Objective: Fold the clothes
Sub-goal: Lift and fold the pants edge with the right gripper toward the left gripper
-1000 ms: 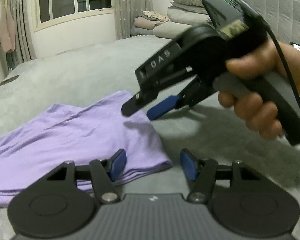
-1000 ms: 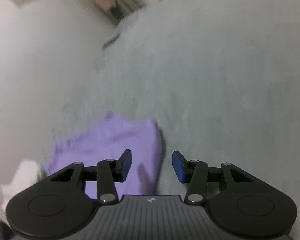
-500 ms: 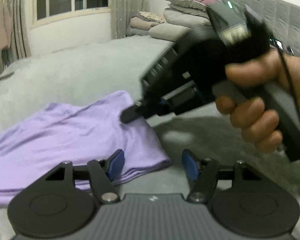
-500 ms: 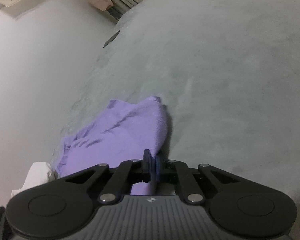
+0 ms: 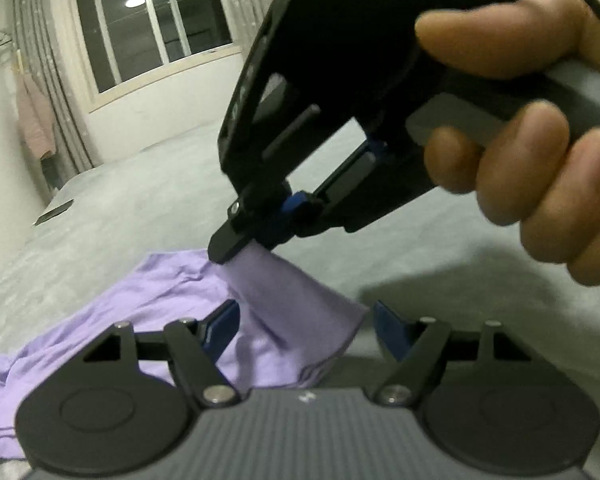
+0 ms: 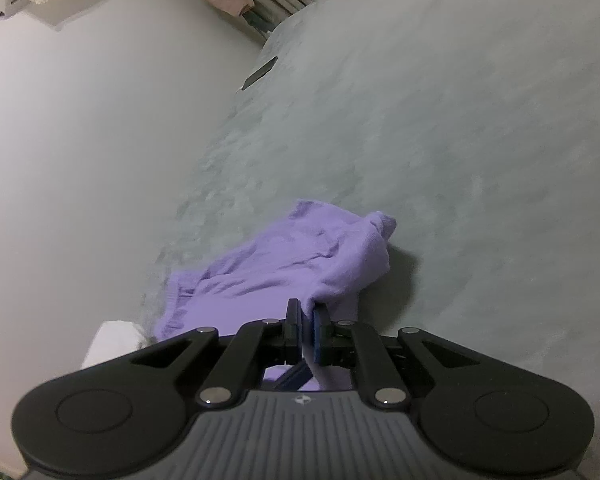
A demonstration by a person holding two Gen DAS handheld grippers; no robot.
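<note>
Left wrist view: grey bed cover [image 5: 120, 216] fills scene, window [image 5: 152, 28] and curtains behind. Lilac garment [image 5: 112, 320] lies crumpled on cover, near corner pulled up into peak. Hand [image 5: 540, 152] grips handle of right gripper [image 5: 256, 236] — jaws clamped on that raised corner. Left gripper [image 5: 304, 328] jaws apart, just been opening; cloth edge sits between them, pads not pressing it. Right wrist view: fabric pinched between closed blue pads [image 6: 318, 320], rest of garment draped ahead on cover — small dark flat object [image 6: 260, 74] far off near bed edge.
</note>
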